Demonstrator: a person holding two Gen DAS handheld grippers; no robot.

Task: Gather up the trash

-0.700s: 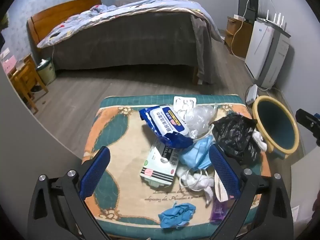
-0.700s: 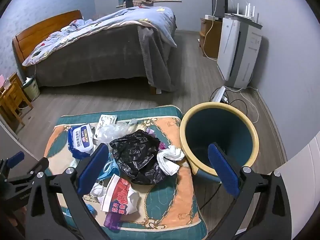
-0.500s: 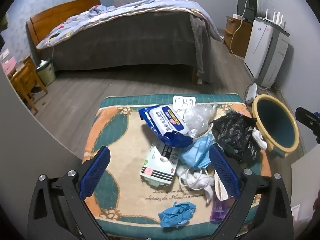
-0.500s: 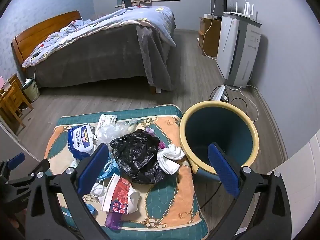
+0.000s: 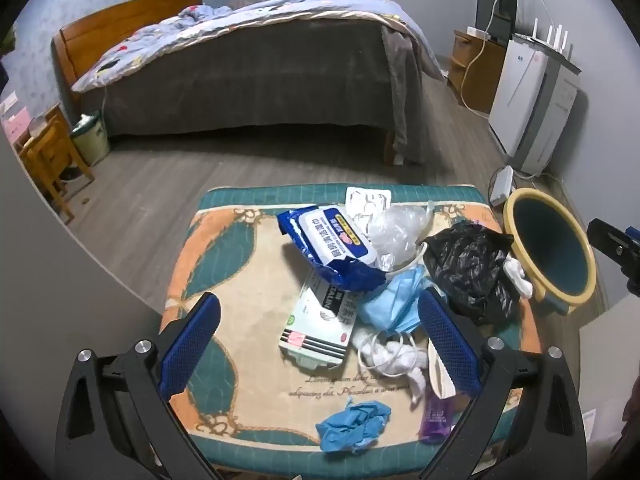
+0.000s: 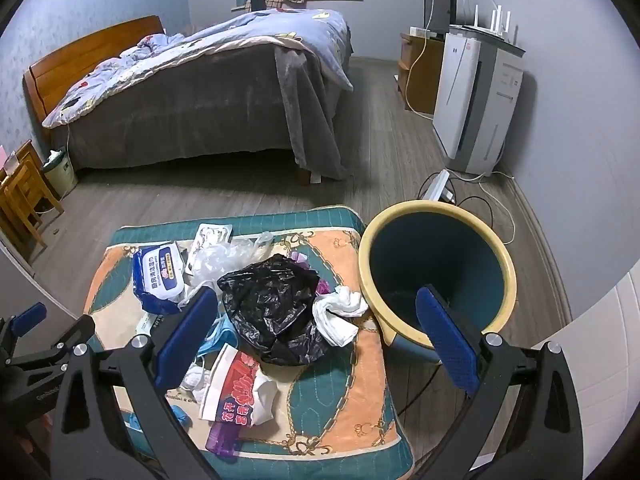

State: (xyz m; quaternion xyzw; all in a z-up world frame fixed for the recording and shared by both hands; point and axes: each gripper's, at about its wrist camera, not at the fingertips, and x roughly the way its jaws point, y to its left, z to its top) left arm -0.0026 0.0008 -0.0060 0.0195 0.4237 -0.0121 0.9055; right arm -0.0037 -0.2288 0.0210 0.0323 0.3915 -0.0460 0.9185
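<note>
Trash lies piled on a patterned cushioned table point(image 5: 224, 264) point(image 6: 344, 408): a blue wet-wipe pack point(image 5: 332, 240) point(image 6: 158, 280), a white box point(image 5: 320, 324), a black plastic bag point(image 5: 468, 268) point(image 6: 272, 312), a blue face mask point(image 5: 396, 300), crumpled white tissue point(image 6: 338, 312), a blue glove point(image 5: 352, 426), a red-and-white wrapper point(image 6: 236, 388) and a purple wrapper point(image 5: 438, 412). A yellow-rimmed teal bin point(image 5: 548, 256) point(image 6: 436, 276) stands at the table's right edge. My left gripper point(image 5: 320, 340) is open and empty above the near side. My right gripper point(image 6: 316, 340) is open and empty above the black bag and the bin.
A bed point(image 5: 256, 68) with a blue duvet fills the back of the room. A white air purifier point(image 6: 476, 100) and a wooden cabinet point(image 6: 420, 68) stand at the right wall with cables on the floor. A wooden stool point(image 5: 48, 156) and small bin point(image 5: 90, 140) stand at left.
Both views have shifted very slightly; the grippers stay open and nothing on the table has moved.
</note>
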